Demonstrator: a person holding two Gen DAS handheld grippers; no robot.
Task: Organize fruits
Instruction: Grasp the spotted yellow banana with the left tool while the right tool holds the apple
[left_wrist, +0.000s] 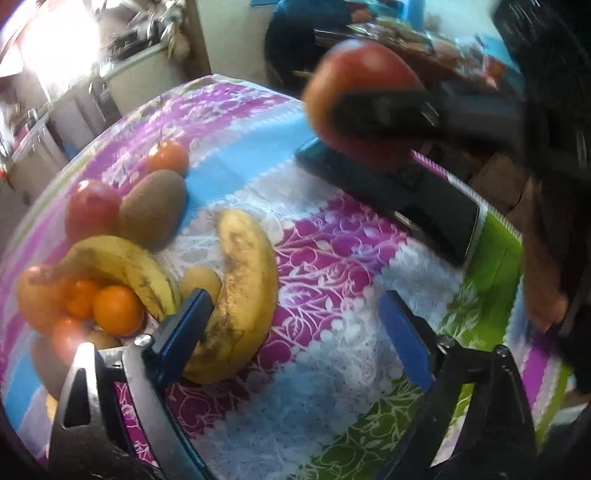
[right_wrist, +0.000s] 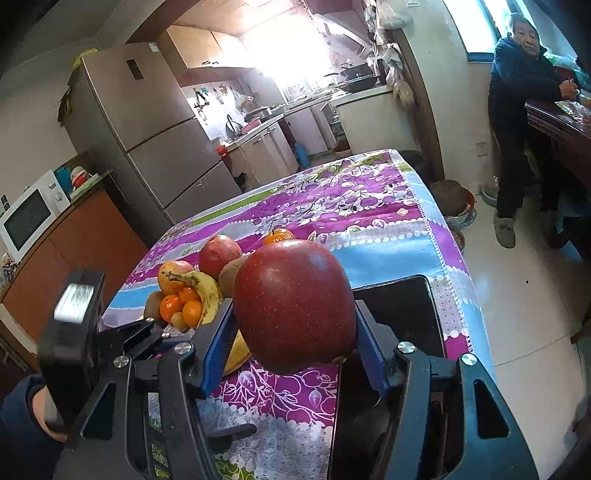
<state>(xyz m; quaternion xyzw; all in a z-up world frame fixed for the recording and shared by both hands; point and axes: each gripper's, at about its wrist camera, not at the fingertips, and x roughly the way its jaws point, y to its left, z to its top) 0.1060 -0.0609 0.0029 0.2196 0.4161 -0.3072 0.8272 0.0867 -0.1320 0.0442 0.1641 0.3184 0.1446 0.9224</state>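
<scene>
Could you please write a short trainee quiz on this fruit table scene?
1. True or false: the right tongs hold an apple.
2. What are the left tongs doing? A) gripping a banana B) open, holding nothing C) shut on a kiwi
3. Fill in: the dark flat thing on the cloth beneath the apple is a ____.

Key: 1 true. 2 B; the near banana lies just beyond the left finger. 3 tray.

Table covered by a floral patchwork tablecloth (right_wrist: 369, 206). Bananas (left_wrist: 247, 291), kiwis (left_wrist: 153, 208), mandarins (left_wrist: 118, 310) and apples (left_wrist: 92, 208) are piled together on it. A black tray (left_wrist: 436, 218) is laid near one edge.
</scene>
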